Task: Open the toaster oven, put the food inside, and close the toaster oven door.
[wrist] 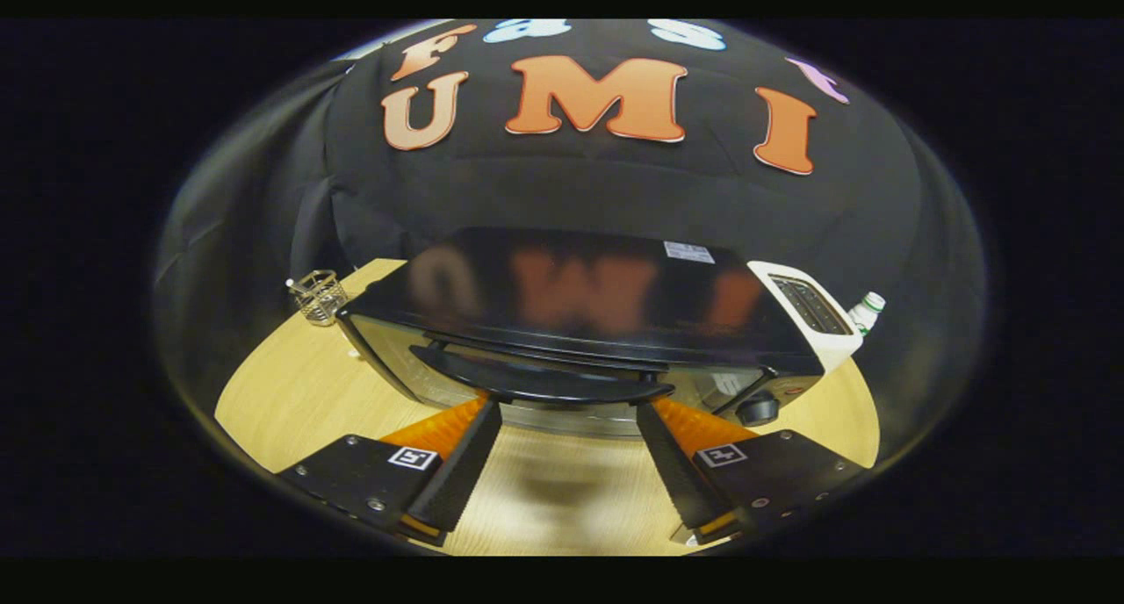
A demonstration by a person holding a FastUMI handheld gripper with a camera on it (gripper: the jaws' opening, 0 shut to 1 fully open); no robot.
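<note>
Pale wooden bench carries the black glossy-topped toaster oven at frame centre, its door shut, where the hand-held gripper, fingers spread wide just under the black bar handle, seems about to open it, needing a grip and downward pull.

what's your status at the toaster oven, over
Gripper open, fingertips at the door handle, not gripping. Toaster oven door shut. Wire basket, white toaster and bottle stand off to the sides.
</note>
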